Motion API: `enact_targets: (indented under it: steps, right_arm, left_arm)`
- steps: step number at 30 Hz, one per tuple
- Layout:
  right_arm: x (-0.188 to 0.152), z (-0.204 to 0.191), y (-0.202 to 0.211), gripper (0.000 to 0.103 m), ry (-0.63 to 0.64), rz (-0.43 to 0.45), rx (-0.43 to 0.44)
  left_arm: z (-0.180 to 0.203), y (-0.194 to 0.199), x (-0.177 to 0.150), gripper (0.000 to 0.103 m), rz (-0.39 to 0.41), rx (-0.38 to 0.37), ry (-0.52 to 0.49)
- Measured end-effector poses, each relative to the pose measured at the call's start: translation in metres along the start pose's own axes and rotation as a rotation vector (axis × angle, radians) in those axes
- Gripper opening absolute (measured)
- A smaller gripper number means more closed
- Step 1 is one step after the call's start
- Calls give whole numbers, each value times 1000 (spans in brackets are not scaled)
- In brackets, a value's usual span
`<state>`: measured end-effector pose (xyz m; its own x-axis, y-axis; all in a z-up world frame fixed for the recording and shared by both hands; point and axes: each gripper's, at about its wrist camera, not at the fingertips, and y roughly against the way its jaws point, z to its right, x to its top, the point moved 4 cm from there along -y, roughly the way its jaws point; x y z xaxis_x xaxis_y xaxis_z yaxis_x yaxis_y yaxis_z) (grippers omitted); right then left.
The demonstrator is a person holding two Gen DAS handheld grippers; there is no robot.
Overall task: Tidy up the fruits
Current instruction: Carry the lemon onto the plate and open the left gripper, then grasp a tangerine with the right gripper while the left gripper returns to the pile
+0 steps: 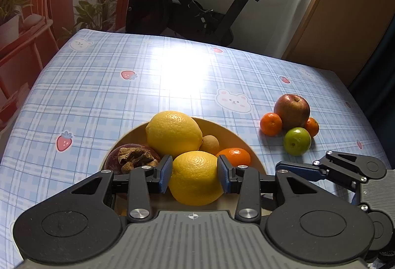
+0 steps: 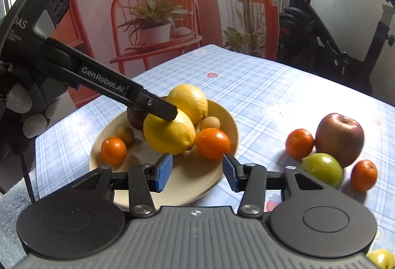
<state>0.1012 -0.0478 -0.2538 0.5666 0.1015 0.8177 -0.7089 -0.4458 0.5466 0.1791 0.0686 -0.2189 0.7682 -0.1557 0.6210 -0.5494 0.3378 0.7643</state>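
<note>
A cream bowl [image 1: 237, 135] [image 2: 222, 116] holds two lemons, tangerines, a dark mangosteen [image 1: 128, 158] and small brown fruits. My left gripper [image 1: 195, 172] is shut on the near lemon [image 1: 195, 177] [image 2: 170, 133] over the bowl; the far lemon [image 1: 172, 133] lies behind it. My right gripper [image 2: 197, 170] is open and empty at the bowl's near rim, close to a tangerine [image 2: 212, 143]. It also shows in the left wrist view [image 1: 296, 168]. On the cloth to the right lie an apple [image 1: 292, 111] [image 2: 340, 135], a green fruit [image 1: 296, 140] [image 2: 321, 168] and two tangerines [image 1: 271, 124] [image 2: 299, 143].
The table wears a blue checked cloth [image 1: 123, 101]. An exercise bike [image 1: 187, 5] stands behind its far edge. A red chair with a potted plant [image 2: 155, 25] stands to the left. Another yellow-green fruit [image 2: 380, 258] shows at the lower right corner.
</note>
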Motion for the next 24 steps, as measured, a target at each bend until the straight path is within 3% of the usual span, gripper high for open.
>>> enact_targets:
  steps: [11, 24]
  right_arm:
    - [-20, 62, 62, 49, -69, 70, -164]
    - [-22, 136, 57, 49, -109, 24, -224]
  left_arm:
    - [26, 5, 11, 43, 48, 46, -18]
    - [86, -29, 39, 43, 78, -39, -64]
